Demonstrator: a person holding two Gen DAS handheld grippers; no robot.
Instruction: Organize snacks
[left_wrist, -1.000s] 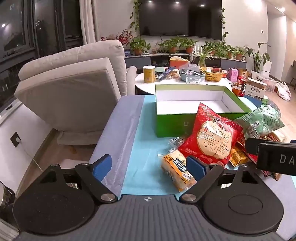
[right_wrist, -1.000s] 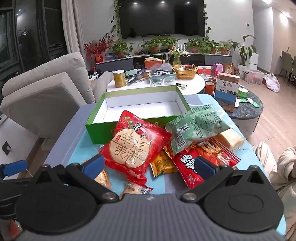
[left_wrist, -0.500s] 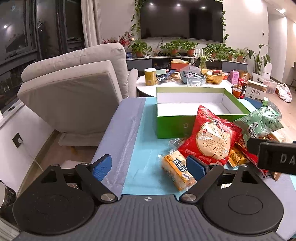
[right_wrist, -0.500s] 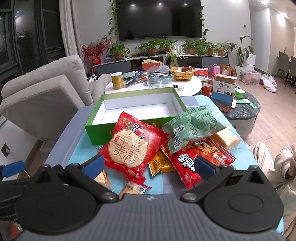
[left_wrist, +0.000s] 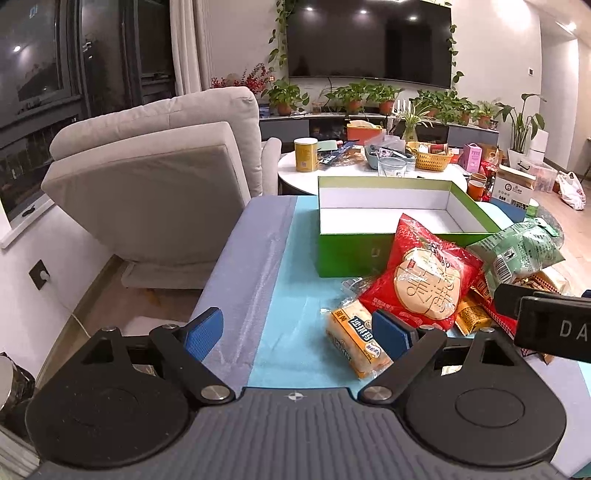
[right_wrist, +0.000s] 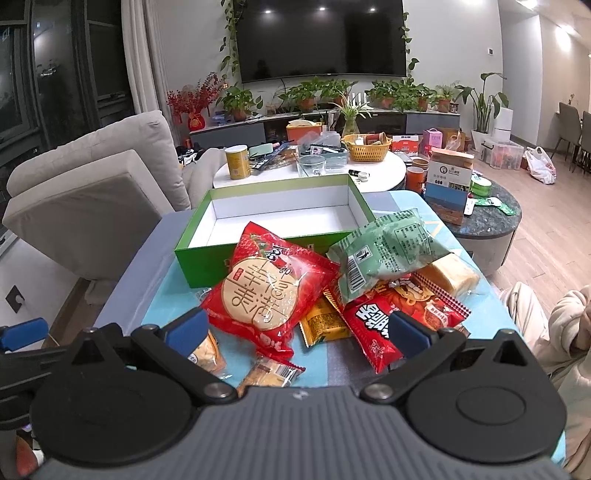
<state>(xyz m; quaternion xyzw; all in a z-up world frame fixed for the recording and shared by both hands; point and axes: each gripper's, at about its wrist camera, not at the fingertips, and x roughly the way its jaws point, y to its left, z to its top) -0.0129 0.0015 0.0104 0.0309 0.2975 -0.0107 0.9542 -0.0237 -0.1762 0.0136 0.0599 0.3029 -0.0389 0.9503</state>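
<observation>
A table (right_wrist: 147, 258) under a grey and pale blue covering is seen from both wrist views, its near edge hidden behind the black gripper housings and its right end cut off in the left wrist view. Toward its far side a green box (right_wrist: 199, 258) with a white inside is set, open and with nothing visible in it, though its front wall is partly covered by leaning packets. The snacks are heaped on the covering just in front of that box. The big red packet (right_wrist: 269, 291) with a round biscuit picture is propped against the box front. Beside it the green packet (right_wrist: 384, 251) is laid across the pile, and under that a red packet (right_wrist: 373, 325) with white characters is only half shown. A yellow bar (right_wrist: 323, 323) is wedged between the two red ones, mostly buried. A pale cake in clear wrap (right_wrist: 450, 275) is tucked at the right, its near end hidden. In the left wrist view a yellow cracker pack (left_wrist: 354, 338) is lying alone, its lower corner cut off by a blue pad.

The right gripper (right_wrist: 295, 330) is held above the pile, jaws spread wide, nothing pinched. The left gripper (left_wrist: 297, 328) is likewise spread wide and empty over the bare covering. At the right edge of the right wrist view a pale sleeve (right_wrist: 569, 325) is glimpsed, largely out of frame.
</observation>
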